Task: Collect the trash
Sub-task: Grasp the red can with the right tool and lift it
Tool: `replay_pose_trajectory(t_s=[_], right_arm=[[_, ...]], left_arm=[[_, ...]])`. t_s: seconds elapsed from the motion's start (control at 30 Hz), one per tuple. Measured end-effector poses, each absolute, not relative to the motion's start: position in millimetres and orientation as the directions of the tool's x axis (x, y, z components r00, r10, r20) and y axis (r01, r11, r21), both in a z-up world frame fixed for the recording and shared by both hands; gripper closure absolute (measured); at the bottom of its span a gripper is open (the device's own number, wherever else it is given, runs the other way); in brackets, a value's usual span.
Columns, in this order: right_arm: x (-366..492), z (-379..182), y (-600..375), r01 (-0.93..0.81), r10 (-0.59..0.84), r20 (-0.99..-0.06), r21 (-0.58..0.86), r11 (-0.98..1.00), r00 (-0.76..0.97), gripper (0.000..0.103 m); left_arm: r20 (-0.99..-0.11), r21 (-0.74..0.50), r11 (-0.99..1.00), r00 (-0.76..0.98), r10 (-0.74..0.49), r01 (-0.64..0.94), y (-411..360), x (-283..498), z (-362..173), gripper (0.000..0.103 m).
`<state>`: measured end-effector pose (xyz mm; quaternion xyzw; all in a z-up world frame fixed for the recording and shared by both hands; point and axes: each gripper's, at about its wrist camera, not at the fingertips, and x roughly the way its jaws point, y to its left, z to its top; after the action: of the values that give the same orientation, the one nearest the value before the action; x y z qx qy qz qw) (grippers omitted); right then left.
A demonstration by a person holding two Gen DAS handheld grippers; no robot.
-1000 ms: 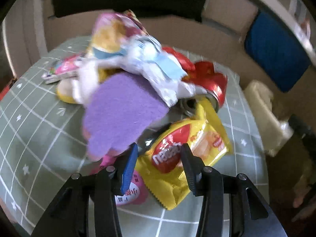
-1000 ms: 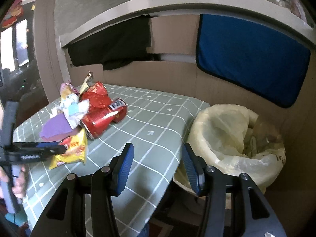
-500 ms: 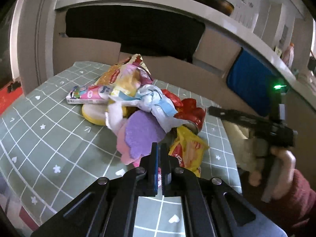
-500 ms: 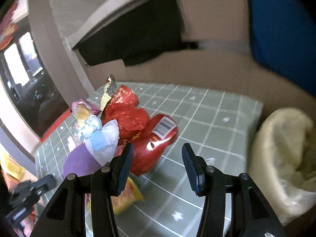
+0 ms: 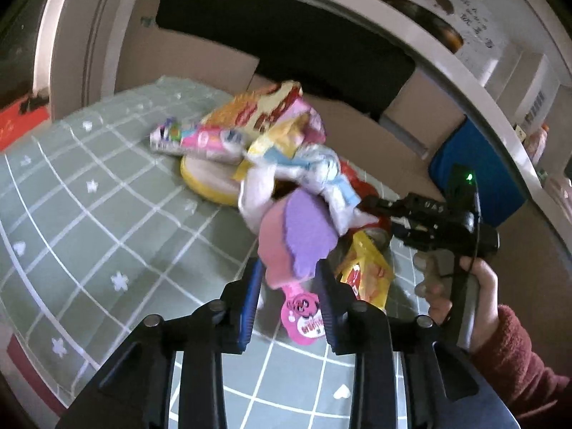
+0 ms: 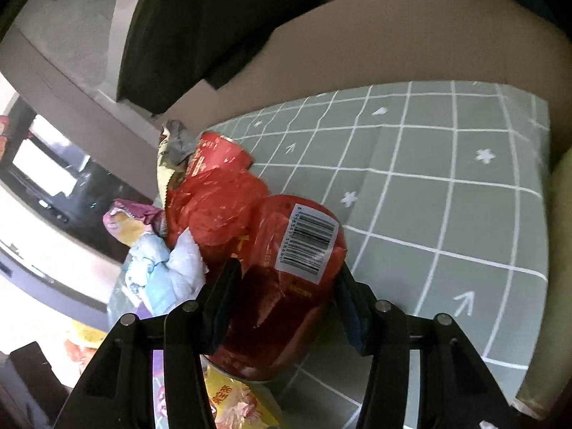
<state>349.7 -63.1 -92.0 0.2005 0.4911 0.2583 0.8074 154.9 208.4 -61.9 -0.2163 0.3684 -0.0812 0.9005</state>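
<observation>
A heap of trash lies on the green checked tablecloth (image 5: pixel 89 221). My left gripper (image 5: pixel 289 296) is open, its fingers either side of the lower edge of a purple and pink sponge (image 5: pixel 296 239), with a pink wrapper (image 5: pixel 304 314) below it. My right gripper (image 6: pixel 282 304) is open around a crushed red can (image 6: pixel 286 286) with a barcode label; whether the pads touch it is unclear. It also shows in the left wrist view (image 5: pixel 364 202), reaching into the heap from the right. A yellow snack bag (image 5: pixel 368 275) lies beside the can.
The heap also holds a red plastic bag (image 6: pixel 214 207), a white and blue wrapper (image 5: pixel 321 175), a pink tube pack (image 5: pixel 200 139) and a yellow lid (image 5: pixel 211 182). A cream bin bag edge (image 6: pixel 561 232) stands past the table's right edge. A wall runs behind.
My left gripper has opened from shut and closed in on the sponge. My right gripper has moved up to the heap until the red can sits between its fingers.
</observation>
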Motion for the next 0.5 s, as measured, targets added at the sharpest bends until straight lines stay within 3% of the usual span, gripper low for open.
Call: replay_pose_trajectory(t_s=[0.13, 0.27, 0.33, 0.5], right_arm=[[348, -90, -55, -0.273, 0.633, -0.689, 0.571, 0.774, 0.353, 0.053], [337, -79, -57, -0.344, 0.664, -0.65, 0.568, 0.747, 0.369, 0.069], [328, -69, -64, -0.362, 0.638, -0.651, 0.525, 0.77, 0.412, 0.071], [299, -42, -89, -0.379, 0.481, -0.685, 0.31, 0.872, 0.547, 0.073]], left_arm=[[-0.682, -0.423, 0.906, 0.657, -0.321, 0.004, 196, 156, -76, 0.068], [-0.734, -0.383, 0.923, 0.616, -0.285, -0.029, 183, 163, -89, 0.067], [-0.746, -0.373, 0.927, 0.607, -0.273, -0.041, 179, 167, -93, 0.067], [-0.67, -0.443, 0.896, 0.673, -0.313, -0.025, 186, 169, -75, 0.065]])
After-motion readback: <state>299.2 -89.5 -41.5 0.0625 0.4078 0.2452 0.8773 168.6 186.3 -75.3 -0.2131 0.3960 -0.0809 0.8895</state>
